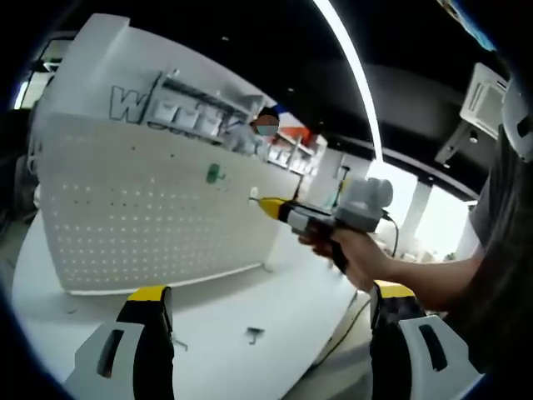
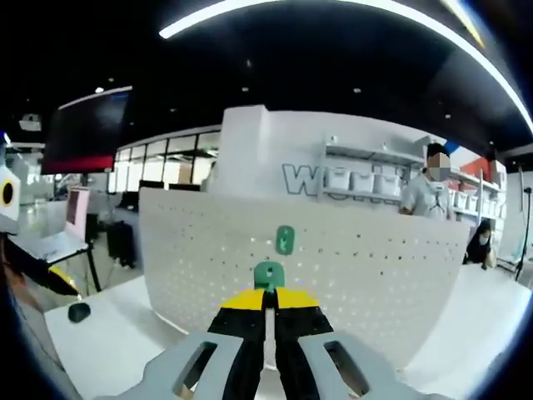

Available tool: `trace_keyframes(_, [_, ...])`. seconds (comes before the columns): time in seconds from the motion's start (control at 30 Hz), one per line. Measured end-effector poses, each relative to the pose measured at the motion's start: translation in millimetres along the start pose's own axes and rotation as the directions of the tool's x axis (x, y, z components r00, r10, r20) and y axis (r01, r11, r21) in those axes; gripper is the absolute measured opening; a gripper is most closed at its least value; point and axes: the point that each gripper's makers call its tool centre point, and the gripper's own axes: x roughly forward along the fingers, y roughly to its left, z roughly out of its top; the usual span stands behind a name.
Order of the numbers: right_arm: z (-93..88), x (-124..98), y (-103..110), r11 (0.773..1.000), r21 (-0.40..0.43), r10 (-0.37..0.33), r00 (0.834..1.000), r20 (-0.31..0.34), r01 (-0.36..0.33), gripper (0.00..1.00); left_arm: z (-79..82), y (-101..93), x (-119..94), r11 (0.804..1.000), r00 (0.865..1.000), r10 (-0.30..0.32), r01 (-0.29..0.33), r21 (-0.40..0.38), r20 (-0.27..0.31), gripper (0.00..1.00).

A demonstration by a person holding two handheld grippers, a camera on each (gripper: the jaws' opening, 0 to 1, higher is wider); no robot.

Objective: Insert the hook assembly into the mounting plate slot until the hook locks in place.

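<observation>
Two grippers in play. Left gripper view, going L to R: white pegboard panel [image 1: 158,208] stands upright on the white table [image 1: 250,308], w/ a small green hook piece [image 1: 215,173] already on its face, upper middle. Left gripper [image 1: 271,312] rises from the bottom, its yellow-tipped fingers [image 1: 148,296] spread wide apart w/ nothing between them. On the table between them lies a small dark metal part [image 1: 254,333]; can't tell what it is. Further R, the right gripper [image 1: 265,203] comes in held by a person's hand [image 1: 358,254], its yellow tip near the pegboard's right end; whether it touches the board can't be told. Dark cable runs down off the table edge below that hand.

Right gripper view, L to R: far left, a bit of the other gripper at the edge and a small black object [image 2: 79,312] on the table [image 2: 108,333]. Centre: right gripper's fingers [image 2: 246,302] pressed together, clamping a green hook assembly [image 2: 268,275] that sticks up just past the tips. Straight beyond it on the pegboard [image 2: 375,258] sits the green mounted piece [image 2: 285,240], just above the held hook in view; contact not clear. Far R, person behind the board near wall shelves.
</observation>
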Motion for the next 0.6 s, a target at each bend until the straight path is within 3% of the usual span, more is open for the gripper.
trace_keyframes(0.27, [10.5, 26.2, -16.4, 0.999, -0.002, -0.045, 0.998, 0.033, 0.045, 0.0, 3.3, 4.8, -2.9, 1.0, 1.0, 0.018, -0.018, -0.001, 0.013, 1.0])
trace_keyframes(0.6, [9.0, 51.7, -42.1, 0.993, 0.03, -0.113, 0.993, 0.043, 0.112, 0.0, 2.2, 12.6, -6.6, 0.999, 0.999, 0.048, -0.048, -0.006, 0.003, 1.0])
